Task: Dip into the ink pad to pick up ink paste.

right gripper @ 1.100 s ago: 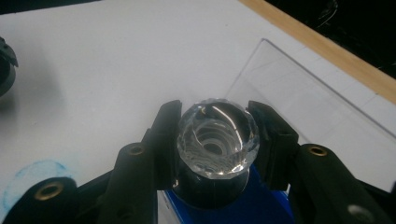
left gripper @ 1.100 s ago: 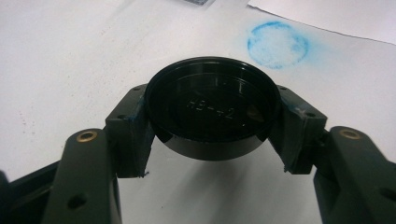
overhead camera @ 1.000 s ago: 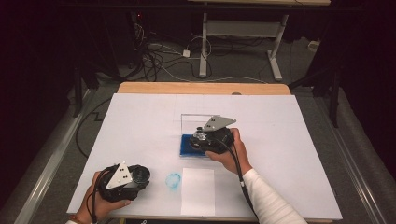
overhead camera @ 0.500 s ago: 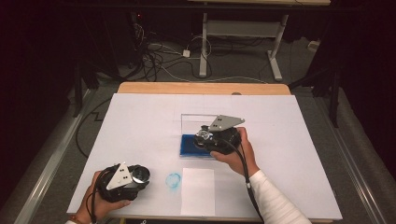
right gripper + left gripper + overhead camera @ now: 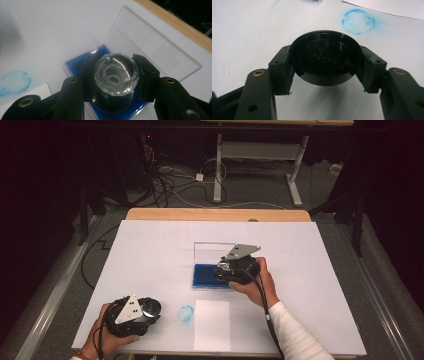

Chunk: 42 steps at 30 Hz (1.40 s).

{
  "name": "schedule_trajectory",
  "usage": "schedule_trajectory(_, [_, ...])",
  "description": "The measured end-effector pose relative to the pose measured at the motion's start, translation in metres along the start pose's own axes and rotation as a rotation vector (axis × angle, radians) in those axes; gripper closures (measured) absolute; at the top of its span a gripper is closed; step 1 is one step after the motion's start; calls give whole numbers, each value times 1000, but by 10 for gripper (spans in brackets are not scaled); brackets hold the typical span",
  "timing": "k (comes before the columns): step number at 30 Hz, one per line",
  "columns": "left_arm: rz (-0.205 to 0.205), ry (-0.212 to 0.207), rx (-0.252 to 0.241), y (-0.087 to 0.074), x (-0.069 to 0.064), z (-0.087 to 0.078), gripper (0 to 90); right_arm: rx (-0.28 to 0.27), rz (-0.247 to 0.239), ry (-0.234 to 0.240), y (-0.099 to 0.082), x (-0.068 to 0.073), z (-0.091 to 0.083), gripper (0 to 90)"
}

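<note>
Over the blue ink pad (image 5: pixel 207 276), in its clear hinged case (image 5: pixel 152 40) at mid-table, I hold the right gripper (image 5: pixel 235 268) with its jaws closed narrowly on a stamp with a faceted crystal knob (image 5: pixel 116 74); the knob faces my camera and the stamp's axis runs down into the pad. Near the table's front left, my left gripper (image 5: pixel 325 63) clasps a round black cap (image 5: pixel 150 308), jaws set moderately wide, its hollow facing the camera. Just beyond lies a blue ring stain (image 5: pixel 358 21), beside a white paper sheet (image 5: pixel 212 325).

A faceted clear crystal knob (image 5: pixel 116 73) is held over the blue pad of an open clear-lidded box (image 5: pixel 75 65). A round black cap (image 5: pixel 325 57) is held above the white sheet.
</note>
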<state>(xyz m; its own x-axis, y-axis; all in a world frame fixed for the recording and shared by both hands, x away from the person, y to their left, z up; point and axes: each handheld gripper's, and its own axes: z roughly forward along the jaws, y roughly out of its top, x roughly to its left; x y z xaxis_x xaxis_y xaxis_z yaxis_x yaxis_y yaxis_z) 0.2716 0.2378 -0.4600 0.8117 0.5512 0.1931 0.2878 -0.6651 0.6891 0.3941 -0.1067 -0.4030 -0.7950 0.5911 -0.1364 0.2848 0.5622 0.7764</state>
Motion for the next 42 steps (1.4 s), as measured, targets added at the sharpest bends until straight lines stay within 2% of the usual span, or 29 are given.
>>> schedule_trajectory(4, [-3,-1,-1,0,1,0,365,47,18,-3,-9,-3,12,575])
schedule_trajectory(14, [2,-1,4,0,1,1,365,67,30,-3,-13,-6,25,575])
schedule_trajectory(18, [2,-5,6,0,1,2,365,65,39,3,-14,-7,29,575])
schedule_trajectory(22, [4,-7,12,0,0,3,365,58,74,12,-16,-9,30,575])
schedule_trajectory(25, [5,-8,12,0,-1,3,365,60,70,5,-15,-9,30,575])
schedule_trajectory(29, [6,-8,14,1,-2,4,365,54,95,21,-17,-11,30,575])
schedule_trajectory(42, [-5,-17,1,2,1,5,365,42,99,16,-18,-10,31,574])
